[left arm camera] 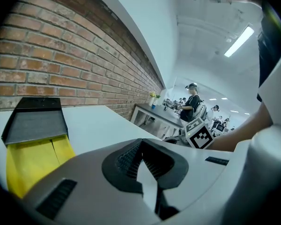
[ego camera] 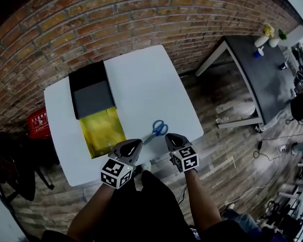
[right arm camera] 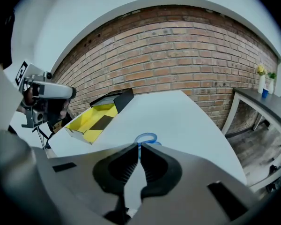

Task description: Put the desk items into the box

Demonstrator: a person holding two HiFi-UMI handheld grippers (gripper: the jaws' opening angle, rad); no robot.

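Observation:
Blue-handled scissors (ego camera: 158, 128) lie on the white table (ego camera: 146, 84) near its front edge, also low in the right gripper view, the scissors (right arm camera: 147, 138) just past my jaws. The box (ego camera: 102, 130) lies open on the table's left, yellow inside, with a black and grey lid (ego camera: 91, 92) folded back behind it. It shows in both gripper views, the box (left arm camera: 30, 161) and the box (right arm camera: 91, 117). My left gripper (ego camera: 136, 142) hovers at the front edge between box and scissors, shut and empty. My right gripper (ego camera: 170, 137) is just right of the scissors, tips together, holding nothing.
A brick wall (ego camera: 116, 19) runs behind the table. A dark grey side table (ego camera: 262, 74) with small vases stands to the right. A red object (ego camera: 39, 122) sits on the floor to the left. People (left arm camera: 192, 102) stand far off in the room.

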